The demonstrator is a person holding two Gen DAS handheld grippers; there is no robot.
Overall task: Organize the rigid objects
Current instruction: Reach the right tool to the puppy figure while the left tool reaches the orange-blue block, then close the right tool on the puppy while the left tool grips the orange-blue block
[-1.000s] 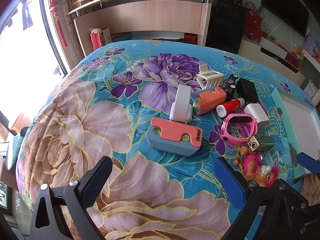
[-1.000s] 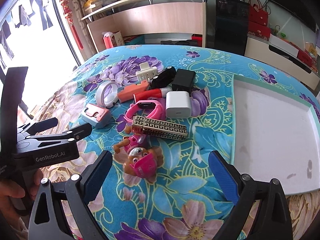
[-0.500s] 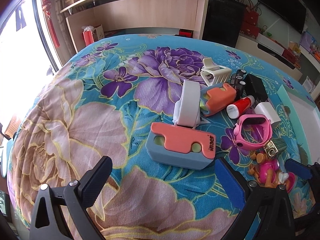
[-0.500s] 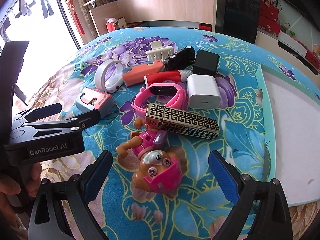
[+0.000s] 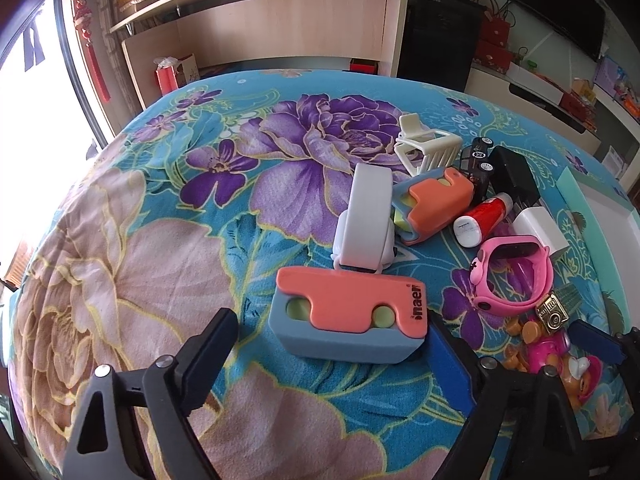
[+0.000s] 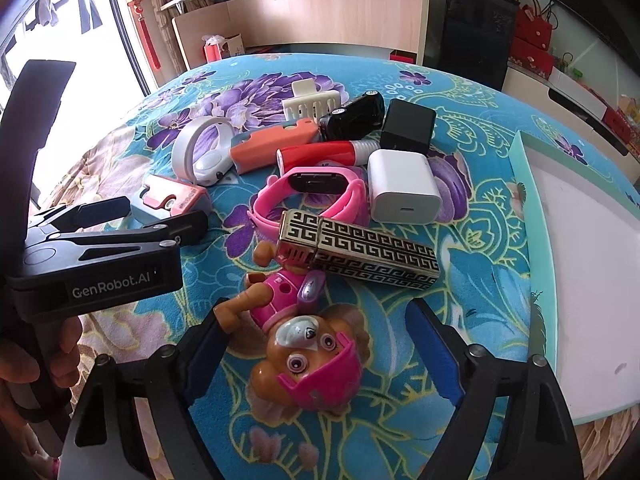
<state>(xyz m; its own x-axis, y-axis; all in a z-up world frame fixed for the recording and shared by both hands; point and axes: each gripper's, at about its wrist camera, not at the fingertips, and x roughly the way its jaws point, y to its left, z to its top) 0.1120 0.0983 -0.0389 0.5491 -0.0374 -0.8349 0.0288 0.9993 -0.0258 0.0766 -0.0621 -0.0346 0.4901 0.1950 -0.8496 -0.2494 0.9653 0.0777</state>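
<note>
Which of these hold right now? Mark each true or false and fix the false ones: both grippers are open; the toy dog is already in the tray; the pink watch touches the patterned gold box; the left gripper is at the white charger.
1. Both grippers are open. True: the left gripper and the right gripper each stand spread, holding nothing.
2. The toy dog is already in the tray. False: it lies on the floral cloth between the right gripper's fingers.
3. The pink watch touches the patterned gold box. True.
4. The left gripper is at the white charger. False: it straddles the coral and blue case.
</note>
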